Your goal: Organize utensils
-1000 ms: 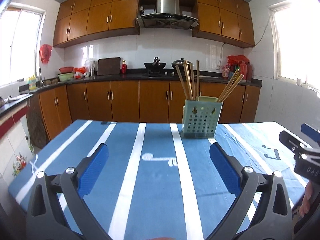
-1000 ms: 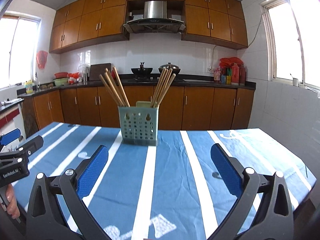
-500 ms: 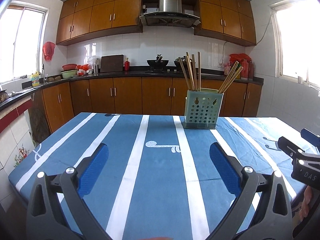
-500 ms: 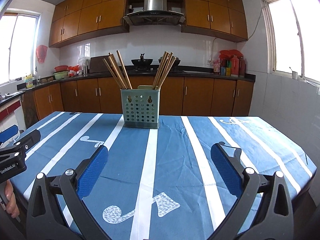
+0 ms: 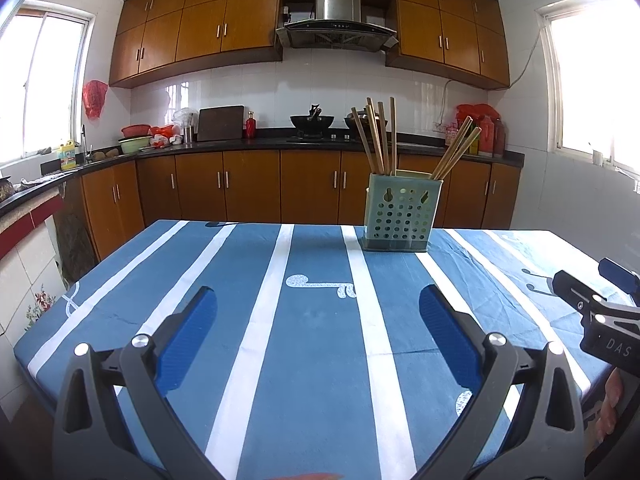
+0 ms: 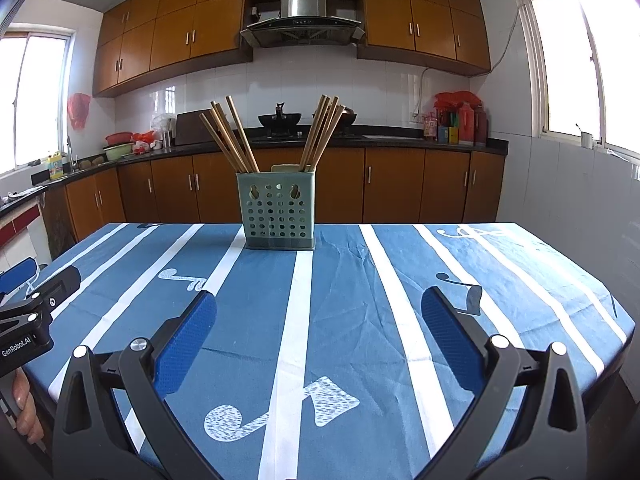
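A pale green perforated utensil holder stands upright at the far side of the blue striped table; it also shows in the right wrist view. Several wooden chopsticks lean in its left compartment and several more in its right. My left gripper is open and empty, held back over the near edge. My right gripper is open and empty, likewise near the front edge; it also shows at the right of the left wrist view.
The blue tablecloth with white stripes covers the table. Behind are wooden cabinets, a dark counter with a wok and bottles. The table's right edge drops off near the tiled wall.
Both grippers have drawn back from the holder toward the near table edge and risen slightly; the holder looks smaller and farther. Both stay open and empty.
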The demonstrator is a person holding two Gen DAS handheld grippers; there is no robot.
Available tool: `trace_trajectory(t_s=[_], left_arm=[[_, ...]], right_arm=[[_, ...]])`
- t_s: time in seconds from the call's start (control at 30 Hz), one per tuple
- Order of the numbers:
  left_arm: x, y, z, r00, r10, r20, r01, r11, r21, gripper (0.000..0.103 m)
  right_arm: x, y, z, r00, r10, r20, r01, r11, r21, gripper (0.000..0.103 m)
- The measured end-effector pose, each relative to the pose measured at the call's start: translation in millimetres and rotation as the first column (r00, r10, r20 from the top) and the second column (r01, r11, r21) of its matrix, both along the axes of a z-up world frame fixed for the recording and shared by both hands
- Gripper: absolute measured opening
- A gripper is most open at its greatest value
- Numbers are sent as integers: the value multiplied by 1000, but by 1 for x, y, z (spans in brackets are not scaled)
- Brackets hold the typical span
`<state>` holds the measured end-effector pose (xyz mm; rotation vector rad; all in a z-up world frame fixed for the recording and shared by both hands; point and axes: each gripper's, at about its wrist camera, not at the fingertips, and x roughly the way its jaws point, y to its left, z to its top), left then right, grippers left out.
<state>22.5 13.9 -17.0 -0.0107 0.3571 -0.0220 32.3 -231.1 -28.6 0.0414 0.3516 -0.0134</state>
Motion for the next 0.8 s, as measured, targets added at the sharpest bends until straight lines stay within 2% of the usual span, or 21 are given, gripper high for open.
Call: trace_trajectory(t_s=[0.8], left_arm=[[3, -1, -3, 1000, 1, -11, -1, 1000, -7, 99]], right_arm=[[-1, -2, -2, 1000, -4, -14, 4, 1000, 11, 101]])
